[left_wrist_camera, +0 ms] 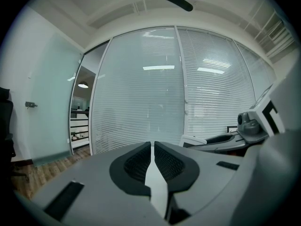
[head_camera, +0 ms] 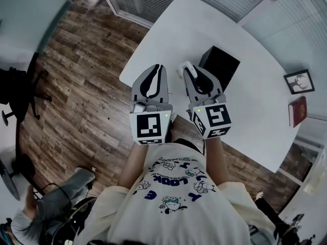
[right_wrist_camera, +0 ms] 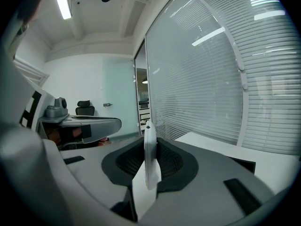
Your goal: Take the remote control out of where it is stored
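Right gripper view, slim white remote point(right_wrist_camera: 149, 166) (edge-on) pinched in right claw point(right_wrist_camera: 150, 142), left claw point(left_wrist_camera: 153, 147) closed

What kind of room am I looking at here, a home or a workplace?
Most likely a workplace, probably an office meeting room: a large white table, glass walls with blinds, and a black office chair.
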Demonstrator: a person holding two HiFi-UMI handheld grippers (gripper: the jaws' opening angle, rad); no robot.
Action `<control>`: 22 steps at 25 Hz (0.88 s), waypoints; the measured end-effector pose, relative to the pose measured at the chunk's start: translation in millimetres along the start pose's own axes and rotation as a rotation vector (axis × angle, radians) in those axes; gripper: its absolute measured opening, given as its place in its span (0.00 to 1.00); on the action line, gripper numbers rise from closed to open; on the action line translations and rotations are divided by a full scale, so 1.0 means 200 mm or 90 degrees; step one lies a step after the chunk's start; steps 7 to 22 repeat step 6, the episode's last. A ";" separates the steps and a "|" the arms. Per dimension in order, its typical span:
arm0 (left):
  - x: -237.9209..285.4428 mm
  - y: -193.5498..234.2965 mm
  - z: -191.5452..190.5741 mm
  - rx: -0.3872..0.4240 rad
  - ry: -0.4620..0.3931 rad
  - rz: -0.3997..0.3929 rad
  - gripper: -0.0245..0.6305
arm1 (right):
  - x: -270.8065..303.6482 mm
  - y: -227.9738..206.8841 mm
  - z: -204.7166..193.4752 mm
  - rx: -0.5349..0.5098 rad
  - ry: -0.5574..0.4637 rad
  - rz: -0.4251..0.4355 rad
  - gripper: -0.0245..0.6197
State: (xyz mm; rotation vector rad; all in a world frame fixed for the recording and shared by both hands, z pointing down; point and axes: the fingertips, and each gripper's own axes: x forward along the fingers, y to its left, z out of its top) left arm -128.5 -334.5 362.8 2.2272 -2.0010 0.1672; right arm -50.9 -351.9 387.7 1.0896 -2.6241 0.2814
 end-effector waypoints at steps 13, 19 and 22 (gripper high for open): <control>0.01 0.00 0.00 -0.002 0.000 0.004 0.09 | 0.00 -0.01 0.00 0.002 0.000 0.004 0.16; 0.01 0.00 0.00 -0.002 0.000 0.004 0.09 | 0.00 -0.01 0.00 0.002 0.000 0.004 0.16; 0.01 0.00 0.00 -0.002 0.000 0.004 0.09 | 0.00 -0.01 0.00 0.002 0.000 0.004 0.16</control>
